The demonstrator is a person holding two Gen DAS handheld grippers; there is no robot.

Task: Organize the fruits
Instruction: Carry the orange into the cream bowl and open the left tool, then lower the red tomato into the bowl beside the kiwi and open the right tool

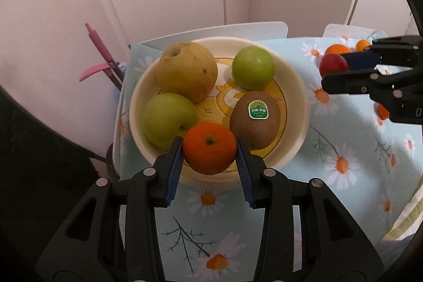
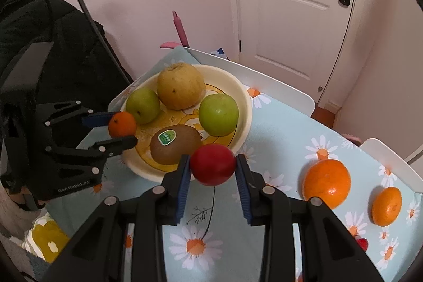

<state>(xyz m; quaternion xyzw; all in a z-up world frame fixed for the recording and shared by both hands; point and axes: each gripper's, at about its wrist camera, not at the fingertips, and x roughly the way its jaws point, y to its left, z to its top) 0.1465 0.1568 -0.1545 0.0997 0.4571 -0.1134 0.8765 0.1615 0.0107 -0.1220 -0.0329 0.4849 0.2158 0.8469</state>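
A cream bowl [image 1: 293, 75] [image 2: 244, 107] on the daisy tablecloth holds a yellow pear [image 1: 186, 70] [image 2: 180, 85], two green apples [image 1: 253, 68] [image 1: 168, 119], and a kiwi [image 1: 255, 119] [image 2: 175, 147] with a sticker. My left gripper [image 1: 210, 149] [image 2: 123, 124] is shut on a small mandarin [image 1: 209, 147] [image 2: 122, 124] over the bowl's near rim. My right gripper [image 2: 212, 165] [image 1: 334, 65] is shut on a red apple [image 2: 212, 164] [image 1: 333, 64], held just outside the bowl's rim above the cloth.
A large orange [image 2: 327, 183] and a small mandarin [image 2: 386, 206] lie on the tablecloth [image 2: 277, 128] to the right. White chair backs [image 2: 264, 78] stand at the far table edge. A pink-handled tool [image 1: 99, 57] leans by the wall. A white door [image 2: 290, 4] is behind.
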